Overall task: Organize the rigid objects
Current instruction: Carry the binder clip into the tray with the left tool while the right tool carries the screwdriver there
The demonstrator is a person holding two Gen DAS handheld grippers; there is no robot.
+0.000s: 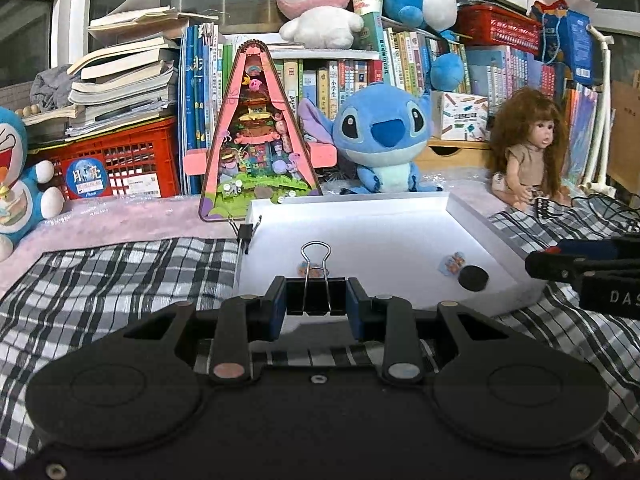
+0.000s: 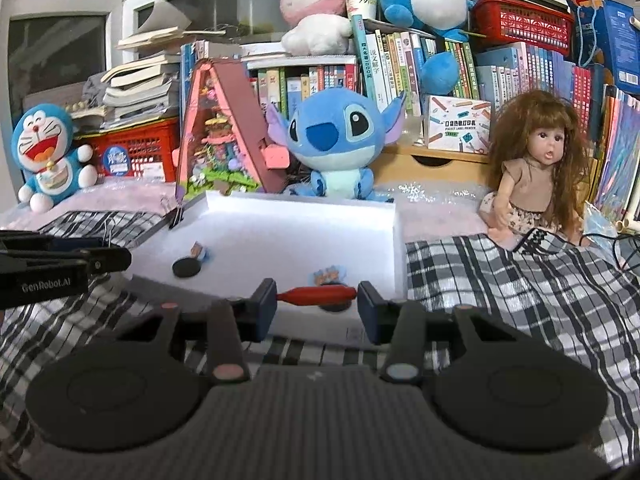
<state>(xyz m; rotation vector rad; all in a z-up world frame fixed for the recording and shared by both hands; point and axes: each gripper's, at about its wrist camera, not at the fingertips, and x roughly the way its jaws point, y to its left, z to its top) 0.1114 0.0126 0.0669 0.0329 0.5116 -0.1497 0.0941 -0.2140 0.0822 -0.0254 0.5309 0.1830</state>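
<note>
Two hand-held grippers hover at the near edge of a white tray that lies on a black-and-white plaid cloth, with plush toys, a doll and shelves of books beyond.

The left gripper is clamped on a black binder clip. Its pads press the clip's two flat sides, and the wire handles stand upright above the jaws. The clip hangs over the tray's near left part.

The right gripper is clamped on a small red tool, shaped like a handle. It lies crosswise, pinched end to end between the pads, over the tray's near edge.

Inside the tray lie a black disc and two small printed pieces, one just beside the disc and one behind the clip. A second, smaller clip is fastened on the tray's far left rim.

Both held things look light and stiff. The binder clip seems to be painted steel, smooth and likely to slip, so the flat sides give the surest hold; the springy wire loops would probably swing. The red tool looks like hard plastic, not fragile. Held by its tips alone it could pivot or pop out, so a grip across its thicker middle would likely be steadier.
</note>
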